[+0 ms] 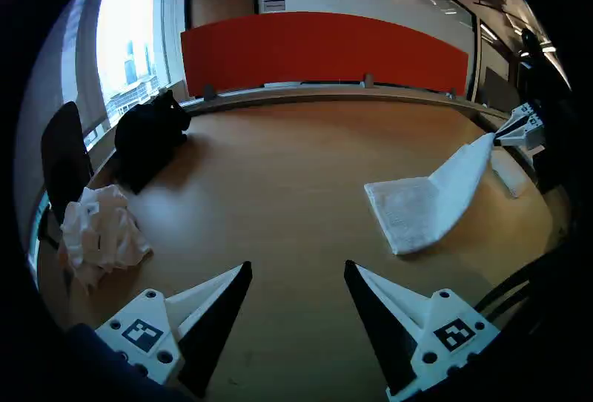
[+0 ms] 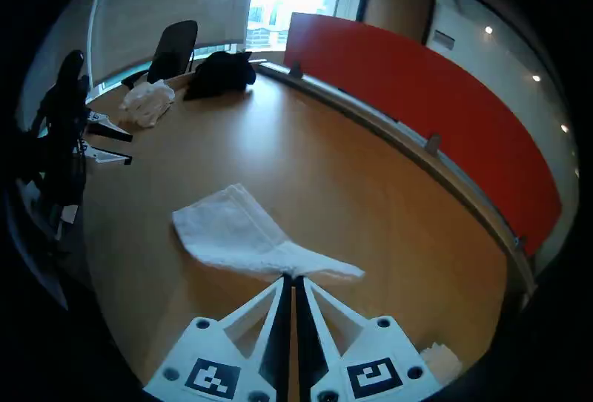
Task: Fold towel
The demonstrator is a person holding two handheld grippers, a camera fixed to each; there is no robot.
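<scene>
My right gripper (image 2: 291, 279) is closed on one end of the white towel (image 2: 230, 235), holding it raised; the rest lies flat on the wooden table (image 2: 356, 150). My left gripper (image 1: 297, 265) hangs spread and empty, well apart. Risk: nothing pins the flat end, so it may drag and skew the fold.

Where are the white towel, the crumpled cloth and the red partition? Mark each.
white towel (image 1: 404, 213), left gripper view, the half lying flat.
crumpled cloth (image 1: 100, 233), left gripper view, middle of the heap.
red partition (image 1: 326, 50), left gripper view, centre of its panel.
</scene>
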